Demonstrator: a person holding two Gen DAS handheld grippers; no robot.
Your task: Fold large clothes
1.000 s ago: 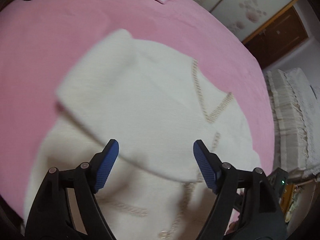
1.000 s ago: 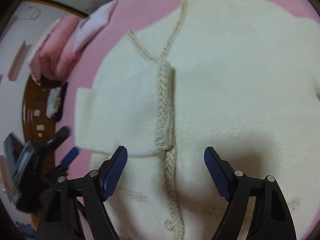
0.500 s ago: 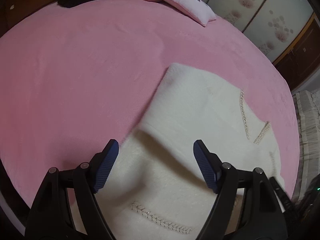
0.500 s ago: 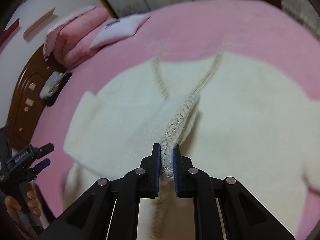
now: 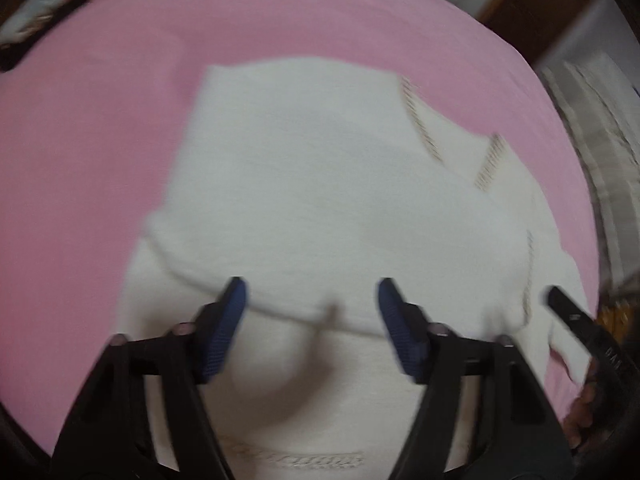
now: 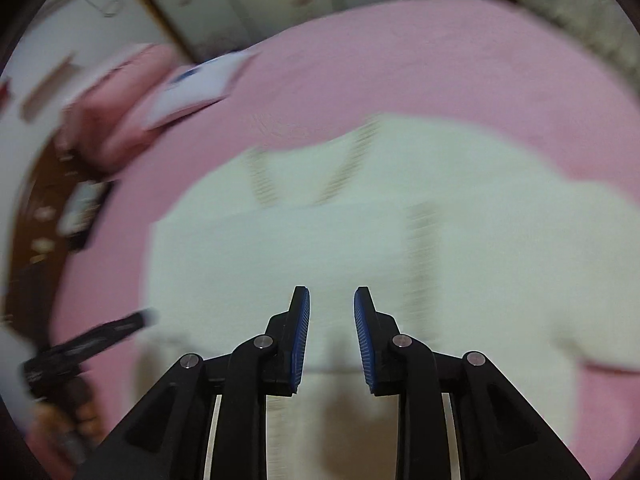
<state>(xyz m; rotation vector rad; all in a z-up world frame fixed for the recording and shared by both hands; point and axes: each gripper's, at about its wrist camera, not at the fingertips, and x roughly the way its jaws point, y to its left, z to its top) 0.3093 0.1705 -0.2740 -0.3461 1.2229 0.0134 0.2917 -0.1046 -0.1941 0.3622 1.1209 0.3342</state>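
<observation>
Nearest the left wrist camera, the left claw (image 5: 312,320) is spread wide with nothing between its blue pads, hanging over the folded edge of a cream cardigan (image 5: 320,200). The right claw (image 6: 331,328) is parted by a narrower gap, also empty, above the same garment (image 6: 400,260). The cardigan lies flat on a pink bed (image 5: 100,140), a fuzzy off-white knit with braided beige trim (image 5: 420,128) edging its V neckline and running down the front. One sleeve is folded across the body, its straight lower edge making a soft ridge just ahead of the left claw. At the right rim of the left view the other tool's black handle (image 5: 580,332) shows beside the cardigan's edge. Farther off, a white pillow (image 6: 200,84) and a rolled pink blanket (image 6: 116,96) sit at the bed's far side, both blurred.
</observation>
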